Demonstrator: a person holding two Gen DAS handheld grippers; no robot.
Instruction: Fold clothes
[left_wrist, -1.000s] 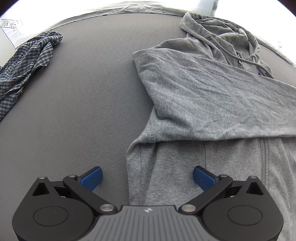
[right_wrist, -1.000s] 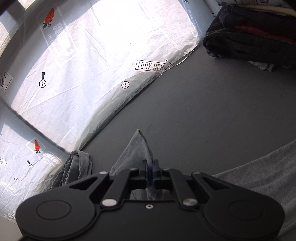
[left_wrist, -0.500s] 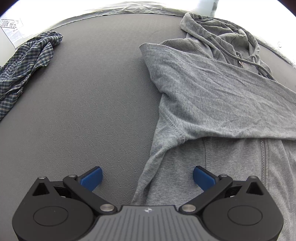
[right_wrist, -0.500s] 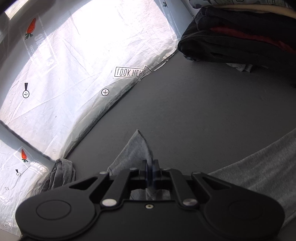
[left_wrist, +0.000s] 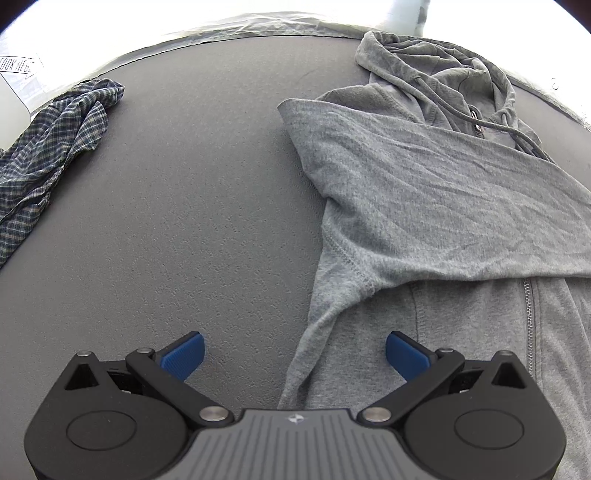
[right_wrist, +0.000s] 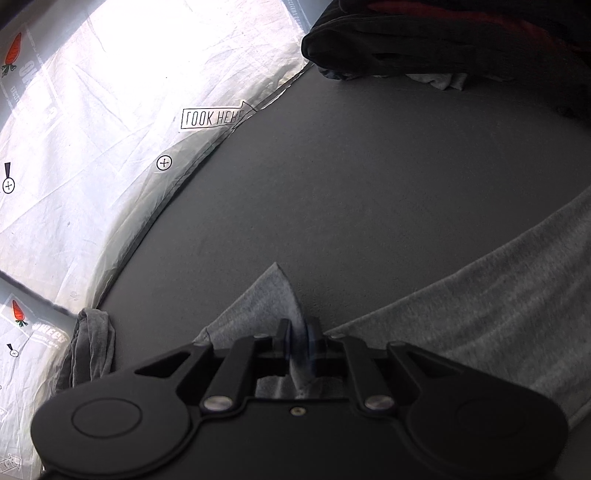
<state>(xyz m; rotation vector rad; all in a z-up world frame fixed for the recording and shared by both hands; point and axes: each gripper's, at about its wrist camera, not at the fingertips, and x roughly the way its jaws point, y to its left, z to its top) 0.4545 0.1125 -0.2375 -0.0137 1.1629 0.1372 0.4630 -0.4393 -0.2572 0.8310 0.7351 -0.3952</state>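
Note:
A grey zip hoodie (left_wrist: 424, 192) lies on the dark grey mat (left_wrist: 203, 221), hood at the far end. One sleeve is drawn across its chest toward the right. My left gripper (left_wrist: 295, 354) hovers open over the hoodie's lower left edge, its blue pads (left_wrist: 184, 352) holding nothing. In the right wrist view my right gripper (right_wrist: 299, 339) is shut on the sleeve cuff (right_wrist: 269, 299), whose tip sticks up past the fingers. The fingers look blurred. The rest of the sleeve (right_wrist: 480, 306) trails off to the right.
A crumpled plaid shirt (left_wrist: 48, 147) lies at the mat's left edge. A stack of dark folded clothes (right_wrist: 443, 40) sits at the far right of the right wrist view. A white printed plastic sheet (right_wrist: 110, 110) borders the mat. Another grey fold (right_wrist: 92, 350) bunches near that edge.
The sleeve and the hoodie's left side slid right as the right gripper pulled the cuff toward the dark clothes stack. The right fingers now look slightly parted. The left gripper stayed still.

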